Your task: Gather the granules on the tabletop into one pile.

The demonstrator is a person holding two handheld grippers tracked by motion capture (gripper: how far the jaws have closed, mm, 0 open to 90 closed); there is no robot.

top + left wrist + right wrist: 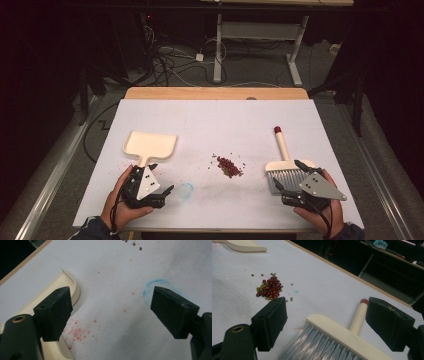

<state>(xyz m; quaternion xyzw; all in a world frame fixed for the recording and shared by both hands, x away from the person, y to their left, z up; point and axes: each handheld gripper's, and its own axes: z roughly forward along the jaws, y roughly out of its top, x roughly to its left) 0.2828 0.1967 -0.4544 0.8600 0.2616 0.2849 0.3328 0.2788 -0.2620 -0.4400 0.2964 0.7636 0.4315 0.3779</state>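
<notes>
A cream dustpan lies on the white table at the left, its handle pointing toward me. My left gripper is open just past the handle's end, its left jaw above the cream handle. A small pile of red and green beans sits mid-table, also seen as beans from the right gripper view. A hand brush with grey bristles and a red-tipped cream handle lies at the right. My right gripper is open over the brush head, holding nothing.
The white board covers a wooden table top. A faint blue ring mark and red speckles stain the surface near the left gripper. Beyond the far edge are cables and a desk frame on the floor.
</notes>
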